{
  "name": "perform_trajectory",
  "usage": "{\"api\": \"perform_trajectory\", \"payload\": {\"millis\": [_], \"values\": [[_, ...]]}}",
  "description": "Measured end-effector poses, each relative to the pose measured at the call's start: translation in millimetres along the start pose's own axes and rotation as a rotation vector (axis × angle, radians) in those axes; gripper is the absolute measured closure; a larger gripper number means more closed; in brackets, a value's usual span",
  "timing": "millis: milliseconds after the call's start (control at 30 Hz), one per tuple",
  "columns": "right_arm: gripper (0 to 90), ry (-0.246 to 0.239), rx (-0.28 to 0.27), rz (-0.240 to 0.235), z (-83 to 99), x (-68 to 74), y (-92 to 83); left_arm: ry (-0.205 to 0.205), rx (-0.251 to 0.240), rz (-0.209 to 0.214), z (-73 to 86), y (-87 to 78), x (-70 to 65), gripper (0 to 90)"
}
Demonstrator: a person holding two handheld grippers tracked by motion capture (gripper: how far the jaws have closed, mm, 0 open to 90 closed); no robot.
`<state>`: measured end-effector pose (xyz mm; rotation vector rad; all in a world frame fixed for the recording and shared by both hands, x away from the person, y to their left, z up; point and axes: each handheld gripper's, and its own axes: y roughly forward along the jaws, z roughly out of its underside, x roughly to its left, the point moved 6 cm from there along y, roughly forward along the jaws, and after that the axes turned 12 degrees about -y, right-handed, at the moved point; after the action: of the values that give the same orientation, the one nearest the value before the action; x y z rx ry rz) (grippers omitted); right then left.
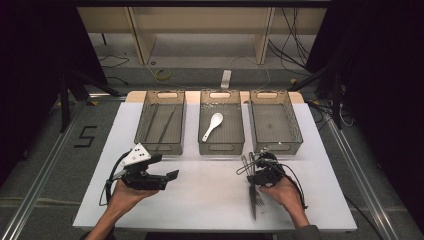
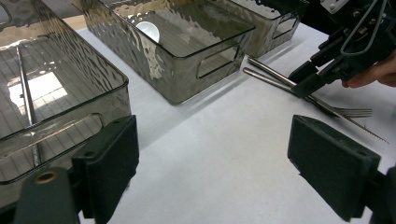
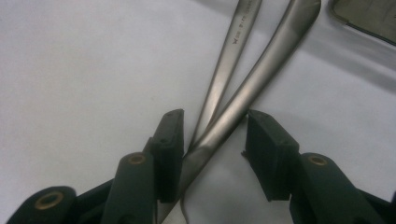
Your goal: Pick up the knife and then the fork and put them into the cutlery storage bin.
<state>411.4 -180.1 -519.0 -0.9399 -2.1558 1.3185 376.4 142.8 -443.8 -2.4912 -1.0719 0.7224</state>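
Cutlery [image 1: 253, 192] lies on white table [image 1: 210, 192] before three bins [image 1: 221, 127].

A lab: black curtains [image 1: 30, 75], floor cables [image 1: 290, 35], aluminium rails [image 1: 40, 175].

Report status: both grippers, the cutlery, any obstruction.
Left gripper open, idle over bare table. Right gripper open, straddling crossed fork and knife handles, not yet closed. Nothing in the way.

Table [image 1: 210, 200]: white top. Far edge: three smoky clear bins in row, left bin [image 1: 161, 121], middle bin [image 1: 221, 121], right bin [image 1: 275, 121]. Near right: knife [image 1: 252, 202], fork [image 1: 259, 197], possibly crossed.
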Motion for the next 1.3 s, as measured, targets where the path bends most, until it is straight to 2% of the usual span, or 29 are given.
{"api": "perform_trajectory", "payload": {"millis": [367, 667, 900, 1300], "values": [[60.5, -0.011, 0.022, 0.024, -0.8, 2.8, 0.5, 0.007, 0.008, -0.001, 0.9, 0.7, -1.3, 16.5], [65.4, 0.019, 0.021, -0.004, -1.3, 4.8, 0.0, 0.010, 0.009, 0.000, 1.2, 0.8, -2.1, 16.9], [68.3, 0.022, 0.018, -0.035, -2.0, 6.7, 0.5, 0.018, 0.013, 0.001, 1.6, 0.9, -2.0, 17.4], [70.7, 0.040, 0.017, -0.060, -2.0, 6.3, 0.2, 0.020, 0.011, 0.002, 1.6, 0.9, -3.1, 18.4]]}}
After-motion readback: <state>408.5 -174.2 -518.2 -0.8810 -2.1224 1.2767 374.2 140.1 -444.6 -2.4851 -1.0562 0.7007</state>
